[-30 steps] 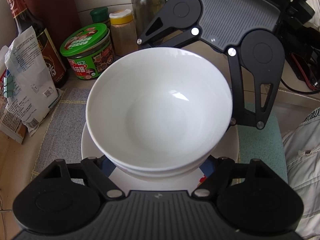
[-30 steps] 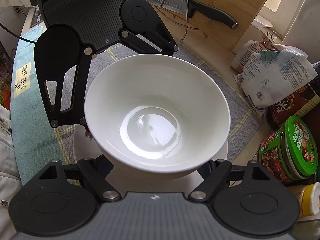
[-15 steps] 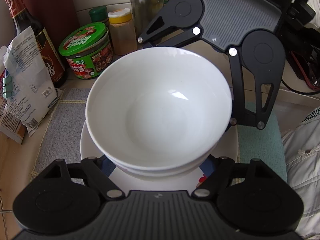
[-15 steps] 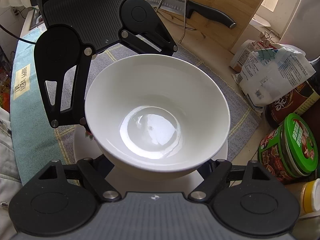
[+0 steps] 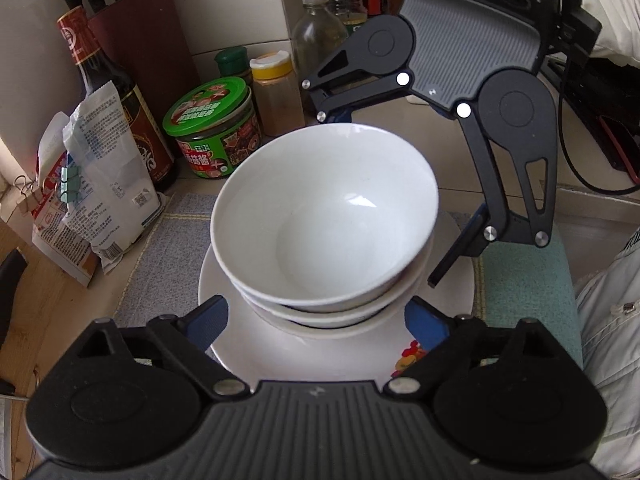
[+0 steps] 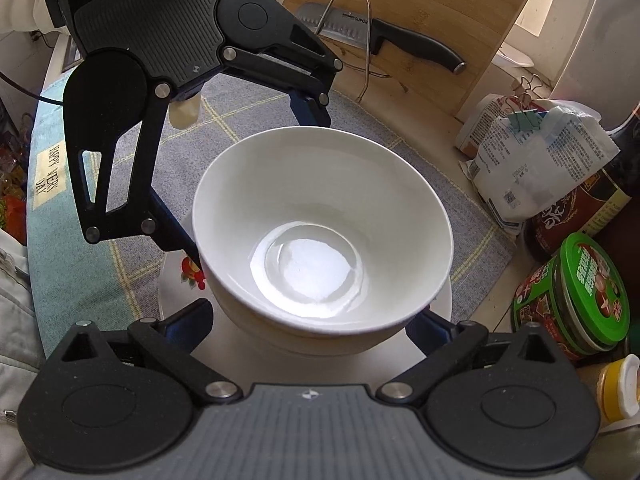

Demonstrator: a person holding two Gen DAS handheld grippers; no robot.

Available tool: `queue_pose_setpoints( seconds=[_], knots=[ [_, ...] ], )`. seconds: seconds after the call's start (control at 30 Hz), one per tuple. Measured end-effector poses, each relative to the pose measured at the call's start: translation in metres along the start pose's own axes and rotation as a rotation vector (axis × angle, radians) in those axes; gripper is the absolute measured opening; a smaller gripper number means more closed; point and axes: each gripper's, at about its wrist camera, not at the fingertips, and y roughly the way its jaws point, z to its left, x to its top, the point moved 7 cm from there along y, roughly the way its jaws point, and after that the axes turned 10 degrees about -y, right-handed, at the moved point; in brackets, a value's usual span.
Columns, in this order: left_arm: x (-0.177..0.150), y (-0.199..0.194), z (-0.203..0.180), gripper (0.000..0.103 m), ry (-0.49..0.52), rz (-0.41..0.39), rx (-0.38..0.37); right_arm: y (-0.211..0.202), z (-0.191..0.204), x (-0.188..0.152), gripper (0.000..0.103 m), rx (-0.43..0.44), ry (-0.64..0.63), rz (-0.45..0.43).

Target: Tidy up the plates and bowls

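Your bowls (image 5: 324, 216) sit nested on the plate (image 5: 280, 356); stacking looks done. Both left tongs (image 5: 316, 320) and right tongs (image 6: 308, 328) flank the stack, spread, gripping nothing.

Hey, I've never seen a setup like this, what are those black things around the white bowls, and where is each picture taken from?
They are hand-held tongs, one in each of a person's hands, each with a camera looking along its fingers. The left camera shows the left tongs at the bottom and the right tongs opposite; the right camera shows the reverse. Between them, stacked bowls sit on a plate on a grey mat. Both tongs are open and hold nothing. A jar, bottle and bag stand behind.
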Motion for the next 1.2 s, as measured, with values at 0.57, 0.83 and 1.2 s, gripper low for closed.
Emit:
queue_pose_setpoints(
  seconds=[0.57,0.83,1.2],
  knots=[
    [-0.04,-0.109,-0.006,0.102,-0.412,-0.466,0.311,-0.039,0.039,0.01,0.103,-0.317,0.391,0.121],
    [-0.075,-0.124,-0.014,0.102,-0.613,-0.275,0.369,-0.064,0.084,0.024,0.103,-0.559,0.802,0.139],
    [-0.09,-0.152,-0.037,0.102,-0.636,-0.261,0.383,-0.085,0.147,0.027,0.103,-0.706,0.996,0.075]
  ],
)
